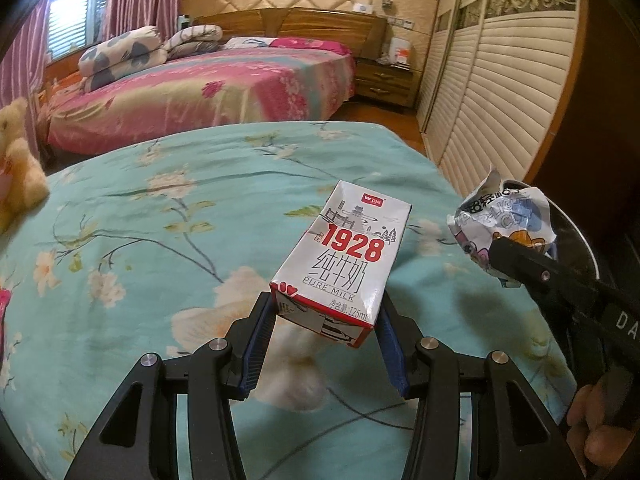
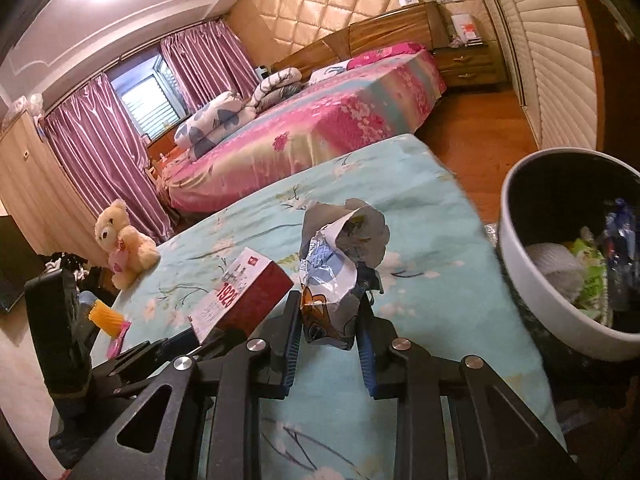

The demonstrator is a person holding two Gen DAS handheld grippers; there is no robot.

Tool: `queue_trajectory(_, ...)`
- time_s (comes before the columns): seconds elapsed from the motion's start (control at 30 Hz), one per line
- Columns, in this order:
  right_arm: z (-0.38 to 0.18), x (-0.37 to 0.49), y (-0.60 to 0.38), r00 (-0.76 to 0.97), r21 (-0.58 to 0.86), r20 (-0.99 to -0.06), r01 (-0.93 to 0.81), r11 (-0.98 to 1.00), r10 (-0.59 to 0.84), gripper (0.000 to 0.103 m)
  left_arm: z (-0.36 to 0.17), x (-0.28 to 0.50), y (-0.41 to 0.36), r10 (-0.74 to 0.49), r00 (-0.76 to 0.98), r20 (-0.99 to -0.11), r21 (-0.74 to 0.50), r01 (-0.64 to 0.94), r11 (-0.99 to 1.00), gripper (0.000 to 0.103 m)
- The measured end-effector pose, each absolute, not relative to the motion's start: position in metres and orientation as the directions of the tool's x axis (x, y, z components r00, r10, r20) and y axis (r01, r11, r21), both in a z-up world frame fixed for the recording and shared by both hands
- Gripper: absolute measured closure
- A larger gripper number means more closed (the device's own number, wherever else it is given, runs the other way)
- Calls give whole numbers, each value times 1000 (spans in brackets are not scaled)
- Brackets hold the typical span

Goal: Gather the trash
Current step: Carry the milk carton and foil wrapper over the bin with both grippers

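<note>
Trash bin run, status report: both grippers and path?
Left gripper shut on milk carton. Right gripper shut on crumpled wrapper. Trash bin just right, part full, path clear.

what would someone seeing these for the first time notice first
Front and centre, the left gripper holds a white-and-red milk carton marked 1928 above the teal floral bedspread. Beside it, the right gripper clamps a crumpled cartoon wrapper. To the right stands a white bin already holding rubbish.
</note>
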State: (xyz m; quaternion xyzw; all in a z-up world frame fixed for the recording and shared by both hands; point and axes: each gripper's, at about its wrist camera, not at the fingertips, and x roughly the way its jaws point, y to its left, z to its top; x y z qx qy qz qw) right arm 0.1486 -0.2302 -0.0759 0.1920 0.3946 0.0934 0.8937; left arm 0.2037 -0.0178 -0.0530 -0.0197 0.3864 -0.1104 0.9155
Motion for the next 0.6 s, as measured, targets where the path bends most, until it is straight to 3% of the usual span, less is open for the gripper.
queue_trajectory(0.6,-63,121,-264,708,405,-655,33,914,264,78,-40,189,-63,-253,679,-689,-75,280,957,55)
